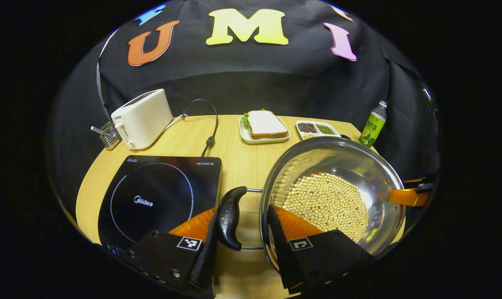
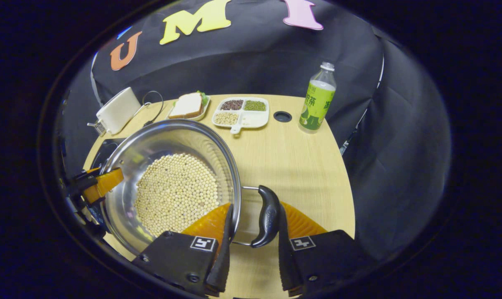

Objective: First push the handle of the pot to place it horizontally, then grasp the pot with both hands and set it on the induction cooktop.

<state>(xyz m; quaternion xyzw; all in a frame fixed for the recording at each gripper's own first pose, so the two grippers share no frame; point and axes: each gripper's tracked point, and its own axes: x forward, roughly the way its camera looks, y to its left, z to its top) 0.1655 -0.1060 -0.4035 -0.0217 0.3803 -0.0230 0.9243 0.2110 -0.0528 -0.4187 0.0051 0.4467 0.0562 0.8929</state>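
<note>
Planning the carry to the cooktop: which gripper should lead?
Left: the induction cooktop lies just beyond the left gripper, which straddles the pot's handle on that side.

A steel pot of pale beans, black side handles level, apparently resting just right of the black cooktop.

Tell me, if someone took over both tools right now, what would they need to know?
Left tool: open, its fingers straddling the pot's black handle on the cooktop side, not clamped.
Right tool: open, straddling the opposite handle the same way.
The pot, holding pale beans, sits on the table beside the black cooktop.
Done: both handles lie flat.
Left: close both tools on the handles, lift, set the pot on the cooktop.
</note>
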